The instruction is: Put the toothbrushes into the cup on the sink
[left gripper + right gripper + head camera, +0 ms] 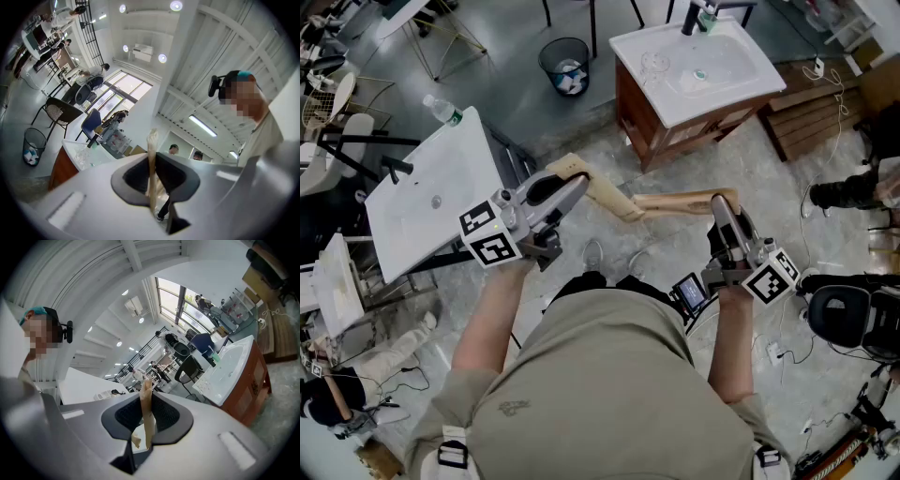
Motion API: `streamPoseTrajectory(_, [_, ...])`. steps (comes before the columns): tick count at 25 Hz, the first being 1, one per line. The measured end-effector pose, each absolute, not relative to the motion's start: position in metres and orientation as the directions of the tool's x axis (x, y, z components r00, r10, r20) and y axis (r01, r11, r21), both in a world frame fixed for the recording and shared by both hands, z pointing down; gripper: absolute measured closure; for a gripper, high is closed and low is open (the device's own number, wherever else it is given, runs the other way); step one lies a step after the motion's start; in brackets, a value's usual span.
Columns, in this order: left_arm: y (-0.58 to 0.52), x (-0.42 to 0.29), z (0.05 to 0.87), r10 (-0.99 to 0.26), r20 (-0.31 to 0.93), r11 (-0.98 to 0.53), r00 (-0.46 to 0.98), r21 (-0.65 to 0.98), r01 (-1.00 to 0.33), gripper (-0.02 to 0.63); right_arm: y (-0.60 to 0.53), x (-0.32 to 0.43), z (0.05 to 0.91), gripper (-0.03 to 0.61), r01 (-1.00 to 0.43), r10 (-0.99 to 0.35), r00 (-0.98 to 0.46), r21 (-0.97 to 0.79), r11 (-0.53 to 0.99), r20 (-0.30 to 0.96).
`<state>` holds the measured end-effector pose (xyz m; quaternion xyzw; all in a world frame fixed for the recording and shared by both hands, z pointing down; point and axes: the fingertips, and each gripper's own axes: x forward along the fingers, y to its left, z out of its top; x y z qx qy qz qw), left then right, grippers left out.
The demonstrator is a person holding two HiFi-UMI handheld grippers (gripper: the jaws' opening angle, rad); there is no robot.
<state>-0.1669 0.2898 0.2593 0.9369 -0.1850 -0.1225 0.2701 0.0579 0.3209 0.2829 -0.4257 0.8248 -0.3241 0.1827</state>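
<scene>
Two grips, both clenched: my left tongs [578,184] on one toothbrush [614,200], my right tongs [724,206] on the other toothbrush [675,200], kept level, I judge for carrying, well apart from the sink [680,101] and its cup [653,64].

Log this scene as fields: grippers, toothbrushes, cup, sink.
left gripper: shut on a tan toothbrush
right gripper: shut on a second tan toothbrush
cup: clear, on the sink, no toothbrush visible in it
sink: white, on a wooden cabinet, ahead of both grippers
stage: toothbrushes held, not yet at the cup
</scene>
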Motion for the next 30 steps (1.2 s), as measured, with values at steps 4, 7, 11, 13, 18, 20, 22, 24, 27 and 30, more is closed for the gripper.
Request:
streamPoseTrajectory(4, [0.288,-0.167,0.261,-0.413,-0.13,-0.786,0.902,0.551,-0.28,0.58,0.319,0.055,0.285,0.525,-0.582,-0.819,-0.573,-0.691,0.429,-0.026])
streamPoseTrajectory(7, [0.288,-0.167,0.26,-0.412,-0.132,-0.786,0.902,0.551,-0.279,0.58,0.319,0.054,0.285,0.525,-0.581,-0.816,-0.577,-0.689,0.433,-0.027])
streamPoseTrajectory(11, [0.291,-0.163,0.26,-0.41,-0.132,-0.786,0.903,0.553,-0.276,0.58,0.32,0.056,0.285,0.525,-0.577,-0.814,-0.58,-0.691,0.435,-0.028])
streamPoseTrajectory(13, [0.295,-0.158,0.261,-0.408,-0.132,-0.788,0.903,0.551,-0.275,0.58,0.323,0.06,0.286,0.525,-0.577,-0.815,-0.579,-0.692,0.434,-0.029])
streamPoseTrajectory(18, [0.299,-0.15,0.26,-0.409,-0.129,-0.791,0.903,0.544,-0.281,0.58,0.324,0.072,0.286,0.525,-0.581,-0.826,-0.562,-0.694,0.425,-0.035])
streamPoseTrajectory(20, [0.302,-0.145,0.26,-0.413,-0.128,-0.791,0.902,0.54,-0.286,0.58,0.325,0.078,0.286,0.525,-0.582,-0.824,-0.565,-0.69,0.43,-0.037])
streamPoseTrajectory(22, [0.306,-0.135,0.261,-0.42,-0.125,-0.79,0.899,0.538,-0.294,0.58,0.327,0.09,0.287,0.525,-0.583,-0.824,-0.566,-0.689,0.432,-0.038])
streamPoseTrajectory(24, [0.307,-0.122,0.263,-0.43,-0.122,-0.786,0.895,0.539,-0.304,0.58,0.325,0.106,0.289,0.525,-0.577,-0.822,-0.568,-0.692,0.434,-0.042])
streamPoseTrajectory(27, [0.304,-0.1,0.269,-0.446,-0.114,-0.777,0.888,0.541,-0.321,0.58,0.319,0.131,0.295,0.525,-0.571,-0.817,-0.576,-0.696,0.435,-0.038])
streamPoseTrajectory(30, [0.304,-0.097,0.27,-0.455,-0.117,-0.772,0.883,0.545,-0.326,0.58,0.317,0.134,0.294,0.525,-0.571,-0.814,-0.58,-0.696,0.436,-0.035])
